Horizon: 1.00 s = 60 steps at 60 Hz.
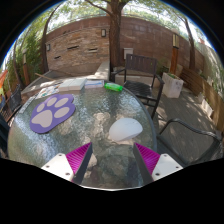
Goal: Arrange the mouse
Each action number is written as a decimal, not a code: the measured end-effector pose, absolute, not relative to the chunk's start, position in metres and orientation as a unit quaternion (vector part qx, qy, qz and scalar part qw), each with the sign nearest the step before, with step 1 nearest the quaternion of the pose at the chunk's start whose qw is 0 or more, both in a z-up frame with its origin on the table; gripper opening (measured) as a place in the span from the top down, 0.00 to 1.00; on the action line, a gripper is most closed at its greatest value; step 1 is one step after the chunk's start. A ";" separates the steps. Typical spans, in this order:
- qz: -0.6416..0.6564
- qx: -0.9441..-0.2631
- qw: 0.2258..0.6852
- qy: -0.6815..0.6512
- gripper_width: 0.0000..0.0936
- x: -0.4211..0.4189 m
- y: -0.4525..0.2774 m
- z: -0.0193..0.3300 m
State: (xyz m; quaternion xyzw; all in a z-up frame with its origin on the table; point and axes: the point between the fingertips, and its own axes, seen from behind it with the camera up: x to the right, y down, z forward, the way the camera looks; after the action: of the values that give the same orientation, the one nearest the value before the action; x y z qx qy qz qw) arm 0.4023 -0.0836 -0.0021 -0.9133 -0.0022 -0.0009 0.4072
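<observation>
Outdoor patio, round glass table [60, 140], brick wall and tree behind. Gripper [113, 155] low over the near edge, fingers spread wide, nothing between the pink pads [80, 156]. White mouse [125, 129] sits on the glass just ahead of the fingers, slightly toward the right one, not touched. Purple paw-print mousepad [52, 112] further out to the left, apart from the mouse. Green object [114, 87] at the far edge. Chairs [140, 80] beyond.
</observation>
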 end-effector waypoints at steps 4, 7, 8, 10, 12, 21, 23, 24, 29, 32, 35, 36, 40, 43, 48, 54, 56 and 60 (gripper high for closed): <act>0.011 -0.915 0.403 0.014 0.10 0.416 -0.067 -0.010; 0.013 -0.913 0.407 0.017 0.11 0.415 -0.052 -0.011; 0.012 -0.912 0.410 0.017 0.11 0.417 -0.048 -0.009; 0.014 -0.910 0.415 0.018 0.11 0.419 -0.038 -0.006; 0.018 -0.909 0.416 0.019 0.10 0.415 -0.027 -0.009; 0.029 -0.908 0.418 0.021 0.12 0.408 0.008 -0.011; 0.026 -0.908 0.419 0.021 0.13 0.407 0.013 -0.012; 0.025 -0.907 0.419 0.020 0.14 0.407 0.016 -0.010; 0.000 -0.908 0.418 0.017 0.28 0.409 0.028 -0.014; -0.016 -0.907 0.420 0.011 0.38 0.412 0.032 -0.015; -0.015 -0.908 0.419 0.011 0.46 0.407 0.035 -0.015; -0.017 -0.907 0.420 0.012 0.46 0.407 0.035 -0.014; -0.023 -0.907 0.419 0.013 0.51 0.409 0.032 -0.015; -0.027 -0.908 0.418 0.009 0.54 0.409 0.034 -0.015; -0.027 -0.912 0.408 0.009 0.61 0.407 0.030 -0.014; -0.049 -0.908 0.415 0.030 0.63 0.420 0.031 0.001; -0.057 -0.903 0.423 0.041 0.63 0.428 0.031 0.015; -0.067 -0.889 0.448 0.072 0.63 0.438 0.040 0.051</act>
State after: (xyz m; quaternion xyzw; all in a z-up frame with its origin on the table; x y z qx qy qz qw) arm 0.4385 0.0395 0.0515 -0.8887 0.0715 -0.0670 0.4479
